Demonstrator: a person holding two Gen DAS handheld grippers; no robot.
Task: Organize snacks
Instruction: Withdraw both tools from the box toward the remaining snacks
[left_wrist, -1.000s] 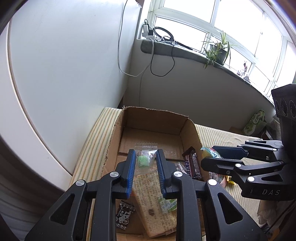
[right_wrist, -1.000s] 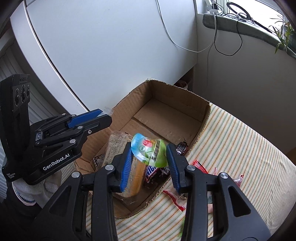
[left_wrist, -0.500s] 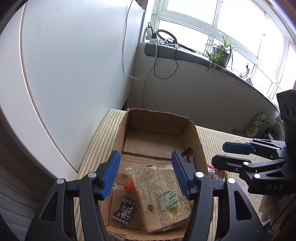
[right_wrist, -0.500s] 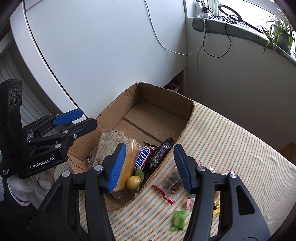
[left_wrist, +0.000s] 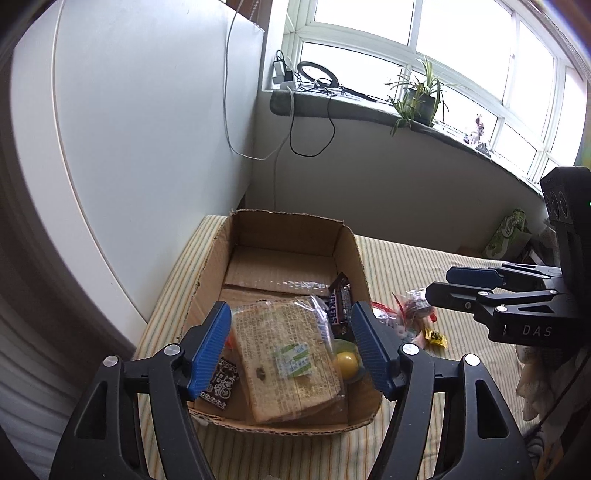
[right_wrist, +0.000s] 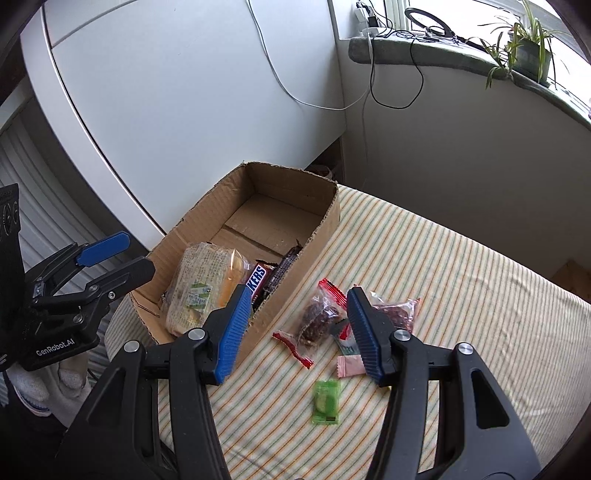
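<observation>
- The left gripper (left_wrist: 291, 343) hangs over the near end of the cardboard box (left_wrist: 284, 225); its jaws are opening with nothing clamped between them.
- The right gripper (right_wrist: 295, 328) hovers over the striped cloth (right_wrist: 461, 258), jaws apart and empty.
- Below it, loose on the cloth: a green sweet packet (right_wrist: 326, 401), a pink sachet (right_wrist: 351, 365) and a clear bag of dark snacks (right_wrist: 317, 321).
- Inside the box lie a wrapped bread slice (left_wrist: 284, 354), a yellow jelly cup (left_wrist: 346, 363), a Snickers bar (right_wrist: 256, 281) and a small black packet (left_wrist: 219, 384).
- Farther off, a potted plant (left_wrist: 419, 98) stands on the windowsill.
</observation>
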